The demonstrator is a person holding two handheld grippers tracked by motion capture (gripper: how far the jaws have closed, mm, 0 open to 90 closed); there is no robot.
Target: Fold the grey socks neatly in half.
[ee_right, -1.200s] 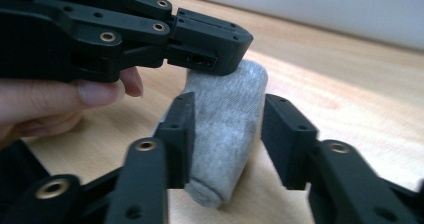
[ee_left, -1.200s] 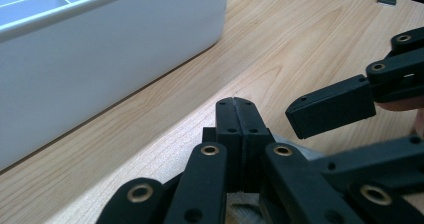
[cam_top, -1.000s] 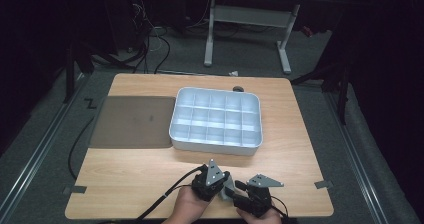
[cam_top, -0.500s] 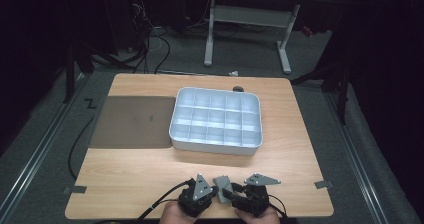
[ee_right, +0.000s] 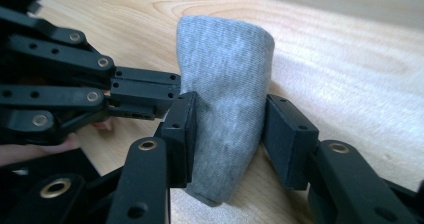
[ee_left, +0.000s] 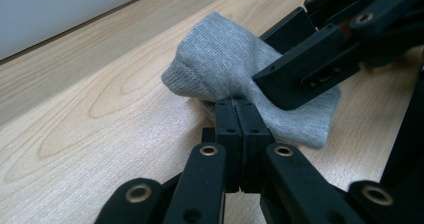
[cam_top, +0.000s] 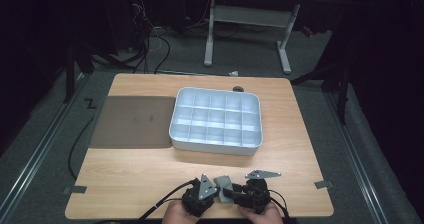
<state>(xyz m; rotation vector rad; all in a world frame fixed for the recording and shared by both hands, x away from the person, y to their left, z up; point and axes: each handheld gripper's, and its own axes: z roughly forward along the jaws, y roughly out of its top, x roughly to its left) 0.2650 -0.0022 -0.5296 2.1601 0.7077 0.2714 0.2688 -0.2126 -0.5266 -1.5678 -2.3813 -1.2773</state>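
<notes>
At the counter's (cam_top: 150,184) near edge, the grey sock (ee_right: 227,104) is being pinched by the closed left gripper (ee_left: 235,119) while being bracketed between the right gripper's (ee_right: 227,129) closing, not-yet-clamped jaws.

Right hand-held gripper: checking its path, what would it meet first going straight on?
The grey cloth already stands between the right hand-held gripper's closing jaws; just beyond it probably the left hand-held gripper, pinching the same cloth.
</notes>
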